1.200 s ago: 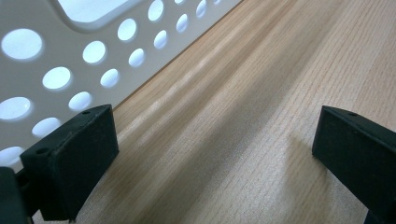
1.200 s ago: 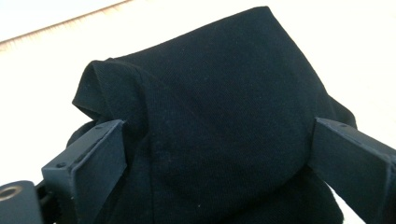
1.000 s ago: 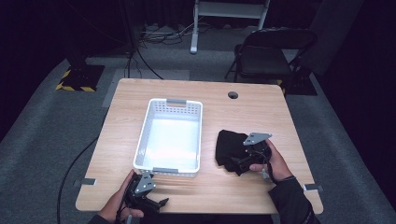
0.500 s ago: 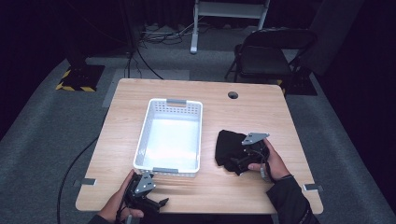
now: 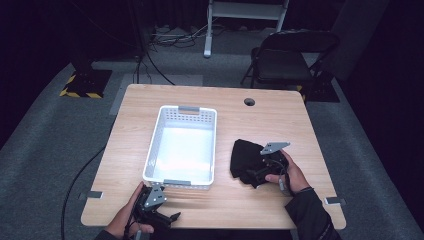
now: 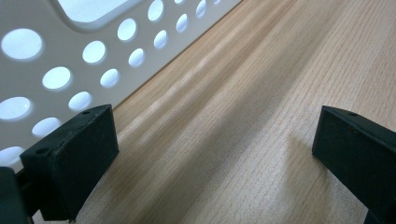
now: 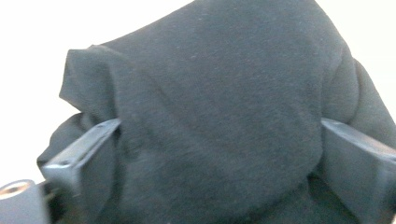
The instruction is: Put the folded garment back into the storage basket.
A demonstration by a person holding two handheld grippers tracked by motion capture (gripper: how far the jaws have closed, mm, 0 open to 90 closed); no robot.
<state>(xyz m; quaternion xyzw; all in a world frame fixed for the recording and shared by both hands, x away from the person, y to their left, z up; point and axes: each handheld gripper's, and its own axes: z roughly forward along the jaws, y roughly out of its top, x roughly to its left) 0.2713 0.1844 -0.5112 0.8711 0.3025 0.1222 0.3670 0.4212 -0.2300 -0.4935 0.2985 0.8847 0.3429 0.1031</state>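
Little has shifted since the earlier frames: the right gripper (image 5: 259, 171) has edged slightly into the black cloth (image 5: 246, 157), while the left gripper (image 5: 161, 216) has stayed parked at the near edge of the desk (image 5: 280, 117). In the right gripper view the fingers (image 7: 81, 149) stand spread on either side of a bunched fold of the black fabric, which bulges up between them; they straddle it but are not yet pressed in, so the grip reads as released. In the left gripper view the fingers (image 6: 70, 149) are wide apart over bare wood, holding nothing, with the perforated wall of the white plastic basket (image 5: 159, 122) just beside the left one. The cloth lies crumpled on the desk to the right of the basket, close to its right wall but apart from it. What matters for a coming move is that the cloth already sits between the right gripper's fingers, and the basket lies to that gripper's left, so the right hand (image 5: 292, 175) is plainly the nearer one for lifting the cloth across.
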